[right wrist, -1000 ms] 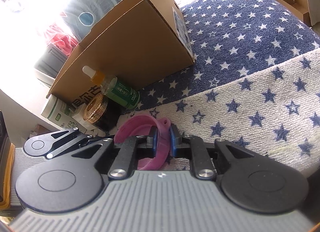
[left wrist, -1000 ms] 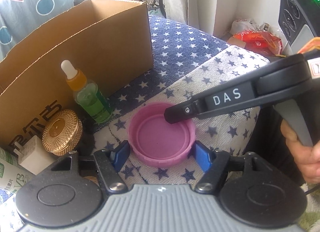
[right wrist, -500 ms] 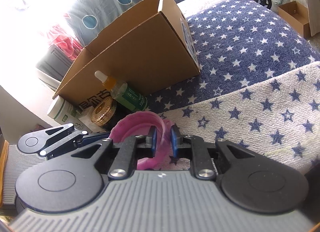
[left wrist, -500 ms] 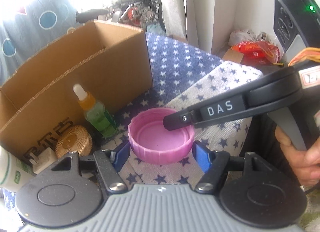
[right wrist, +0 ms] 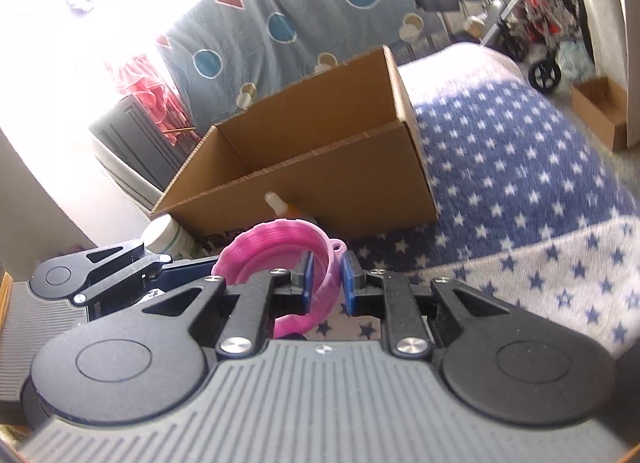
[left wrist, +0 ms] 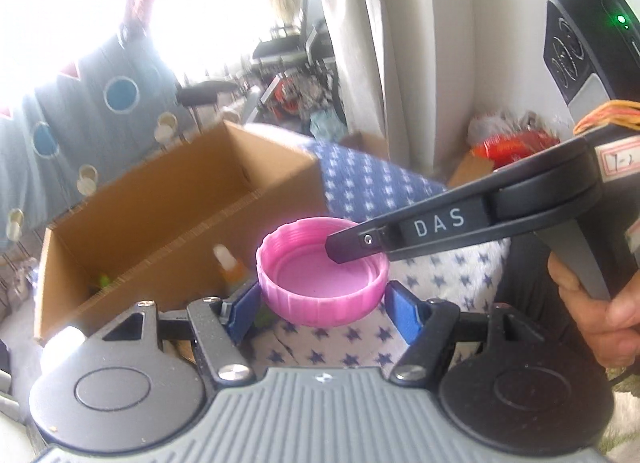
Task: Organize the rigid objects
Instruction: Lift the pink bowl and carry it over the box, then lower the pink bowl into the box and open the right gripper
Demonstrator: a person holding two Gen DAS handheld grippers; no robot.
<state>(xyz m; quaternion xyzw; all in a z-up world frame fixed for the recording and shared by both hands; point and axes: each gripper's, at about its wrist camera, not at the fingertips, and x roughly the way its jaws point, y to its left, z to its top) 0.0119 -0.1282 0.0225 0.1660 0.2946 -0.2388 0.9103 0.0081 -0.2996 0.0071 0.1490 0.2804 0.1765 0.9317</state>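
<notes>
Ribbed pink plastic cap point(left wrist: 322, 283), corrugated cardboard box point(left wrist: 168, 215)

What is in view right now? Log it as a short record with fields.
held item: pink lid, open side up, clear of the star blanket
left claw: pads on opposite sides of the lid
right claw: pinching the lid's rim wall
cardboard box: open-topped, behind the lid
dropper bottle: in front of the box's near wall

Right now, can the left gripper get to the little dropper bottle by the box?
Probably not yet. The left gripper has the pink lid between its fingers, and the right gripper pinches that lid's rim too. The dropper bottle stands behind the lid, against the cardboard box.
</notes>
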